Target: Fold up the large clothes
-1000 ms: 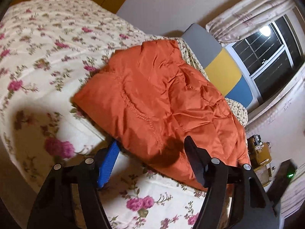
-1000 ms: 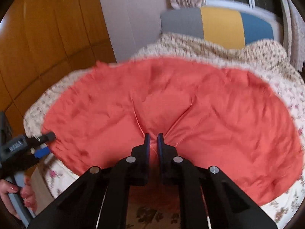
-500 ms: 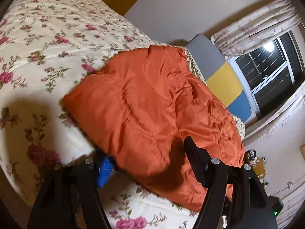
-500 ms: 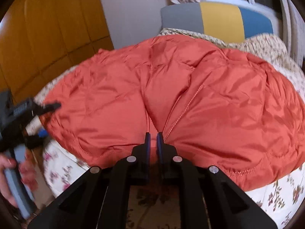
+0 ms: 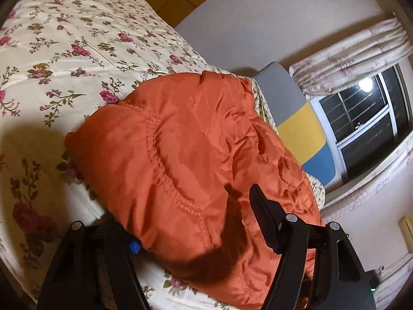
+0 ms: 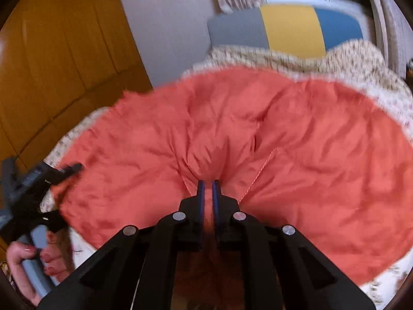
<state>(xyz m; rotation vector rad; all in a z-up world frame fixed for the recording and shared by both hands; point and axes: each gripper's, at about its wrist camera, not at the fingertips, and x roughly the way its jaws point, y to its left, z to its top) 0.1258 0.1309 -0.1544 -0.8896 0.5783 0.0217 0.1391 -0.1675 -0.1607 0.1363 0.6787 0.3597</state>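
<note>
Bedroom lit warm: floral bedspread (image 5: pixel 64 59) covering bed, grey-yellow-blue headboard (image 6: pixel 289 28) standing under dark window (image 5: pixel 366 126). Orange quilted jacket (image 5: pixel 185 160) lying bunched across bedspread. Right gripper (image 6: pixel 207 184) pinching jacket fold, fingers nearly touching, fabric puckering around them. Left gripper (image 5: pixel 191 219) straddling jacket's near corner, jaws standing wide, one finger going under fabric; whether pads are pressing, cannot tell. Person's hand (image 6: pixel 23 261) gripping its grey handle.

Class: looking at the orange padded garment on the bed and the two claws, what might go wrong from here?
1. The right claw pinches only a thin pucker of the orange padded garment; the slick fabric may slip out.
2. The left claw straddles a thick edge with its fingers wide apart, so closing may catch uneven layers.
3. The garment sits near the floral bedspread edge and may slide off.
</note>
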